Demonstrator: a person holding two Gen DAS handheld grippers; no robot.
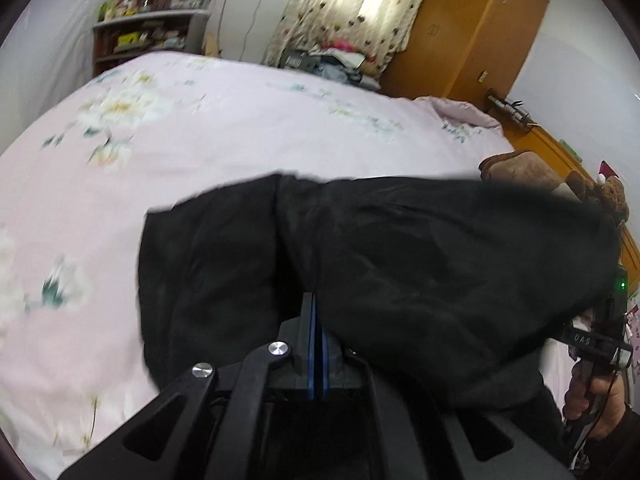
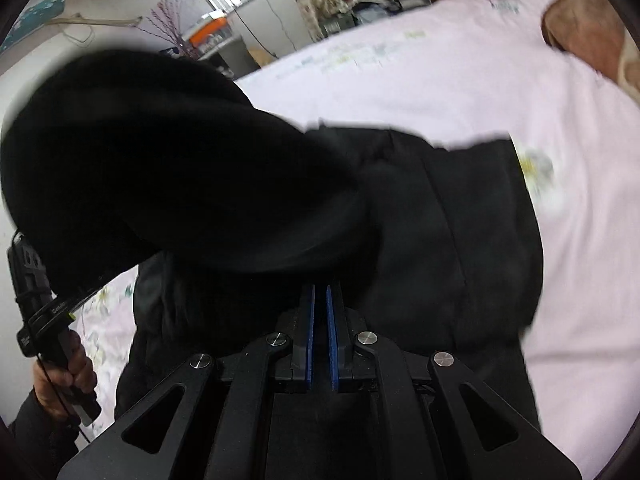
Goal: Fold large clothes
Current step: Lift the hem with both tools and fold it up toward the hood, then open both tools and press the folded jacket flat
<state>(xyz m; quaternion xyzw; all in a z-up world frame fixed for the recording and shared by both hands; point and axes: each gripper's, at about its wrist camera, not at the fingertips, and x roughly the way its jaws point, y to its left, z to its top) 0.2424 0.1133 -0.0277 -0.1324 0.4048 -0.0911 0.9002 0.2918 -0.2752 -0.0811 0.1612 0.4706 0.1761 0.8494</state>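
A pink floral bedsheet [image 1: 240,128] covers the bed, and a black garment [image 1: 420,260] lies across its near edge, part flat on the sheet and part lifted off it. In the left wrist view, the flat portion spreads to the left, while to the right a bulging fold rises and hides the sheet behind it. The left tongs [image 1: 315,300] have their blue pads pressed together, clamped on a pinch of the black cloth at the seam between the two portions. At the far right of that view a hand grips the handle of the other tool. Beyond the bed's far edge stand a cluttered shelf [image 1: 148,32], a patterned curtain [image 1: 352,4] and an orange wardrobe [image 1: 480,28]; a brown plush toy [image 1: 524,168] sits at the right corner. In the right wrist view, the garment's lifted fold [image 2: 168,160] billows at the left. The right tongs [image 2: 321,296] show a narrow gap between their pads, and the tips run under the black cloth, so whether they grip it cannot be told.
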